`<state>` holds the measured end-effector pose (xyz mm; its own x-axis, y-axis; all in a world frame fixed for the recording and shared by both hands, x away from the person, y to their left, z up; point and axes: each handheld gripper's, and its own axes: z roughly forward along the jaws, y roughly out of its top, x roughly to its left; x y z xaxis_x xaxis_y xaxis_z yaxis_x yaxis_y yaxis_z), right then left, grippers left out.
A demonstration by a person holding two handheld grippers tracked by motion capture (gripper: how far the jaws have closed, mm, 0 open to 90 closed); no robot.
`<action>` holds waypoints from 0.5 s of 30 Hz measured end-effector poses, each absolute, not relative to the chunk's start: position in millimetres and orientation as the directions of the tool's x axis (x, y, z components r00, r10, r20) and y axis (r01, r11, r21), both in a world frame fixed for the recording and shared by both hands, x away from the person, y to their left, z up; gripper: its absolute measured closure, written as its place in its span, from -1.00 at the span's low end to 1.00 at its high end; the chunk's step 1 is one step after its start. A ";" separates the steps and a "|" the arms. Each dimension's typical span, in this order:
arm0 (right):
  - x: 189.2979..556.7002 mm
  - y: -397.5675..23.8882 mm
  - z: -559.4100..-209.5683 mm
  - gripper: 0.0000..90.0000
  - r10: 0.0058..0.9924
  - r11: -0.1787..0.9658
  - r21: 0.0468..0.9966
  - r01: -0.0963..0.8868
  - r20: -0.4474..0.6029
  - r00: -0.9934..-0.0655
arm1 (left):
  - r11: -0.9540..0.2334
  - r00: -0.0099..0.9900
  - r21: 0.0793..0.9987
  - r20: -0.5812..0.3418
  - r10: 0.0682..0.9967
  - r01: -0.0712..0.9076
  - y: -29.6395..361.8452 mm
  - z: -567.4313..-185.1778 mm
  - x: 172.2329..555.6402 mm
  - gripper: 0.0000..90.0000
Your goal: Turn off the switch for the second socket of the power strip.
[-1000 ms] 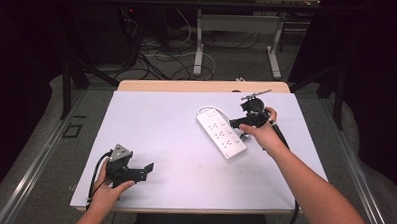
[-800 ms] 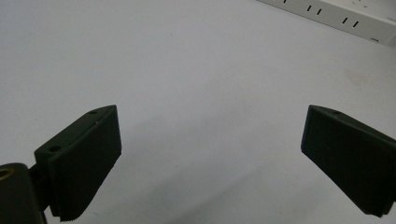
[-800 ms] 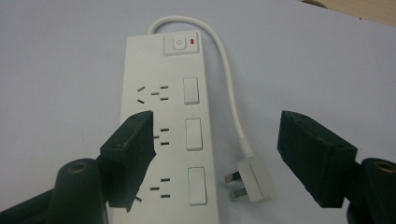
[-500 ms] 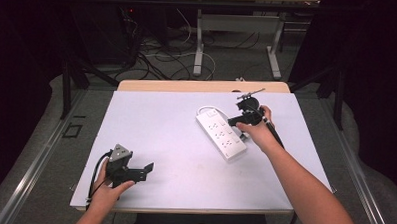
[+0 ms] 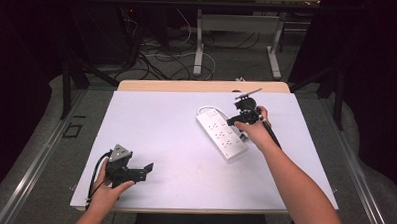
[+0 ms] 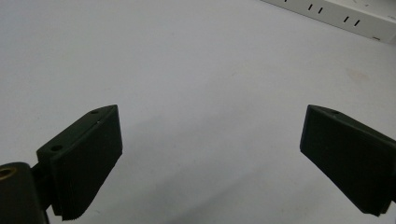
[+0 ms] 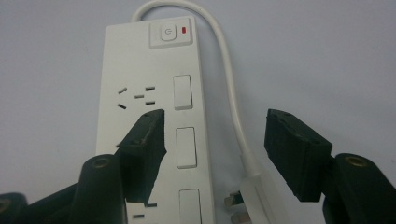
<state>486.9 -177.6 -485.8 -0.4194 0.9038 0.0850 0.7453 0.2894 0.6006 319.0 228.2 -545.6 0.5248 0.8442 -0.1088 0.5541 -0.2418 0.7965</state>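
White rectangular plastic power strip (image 5: 220, 135) lies right of centre on the pale grey tabletop (image 5: 176, 126). Right tongs (image 7: 212, 144) gape wide just over it, straddling strip edge and white cord (image 7: 233, 116), probably lining up a grab. Left tongs (image 6: 210, 158) idle lower left, wide, empty.

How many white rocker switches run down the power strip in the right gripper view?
3 on the power strip: one beside the top sockets, one midway, one at the bottom edge, cut off. More may lie below.
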 end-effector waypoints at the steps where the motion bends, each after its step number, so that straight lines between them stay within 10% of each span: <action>1: 487.4 -176.8 -486.4 -0.14 0.910 0.281 0.596 0.753 0.083 -0.405 | -0.243 0.525 0.796 -0.108 0.844 0.555 228.3 -545.6 319.0 -0.88; 15: 491.1 -176.0 -496.4 0.21 0.904 0.263 0.551 0.792 0.145 -0.401 | -0.243 0.522 0.799 -0.102 0.847 0.550 227.6 -546.7 318.8 -0.86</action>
<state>491.1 -176.0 -496.4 -0.4013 0.9044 0.1449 0.7921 0.2633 0.5506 318.8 227.6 -546.7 0.5221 0.8468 -0.1020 0.5496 -0.2426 0.7995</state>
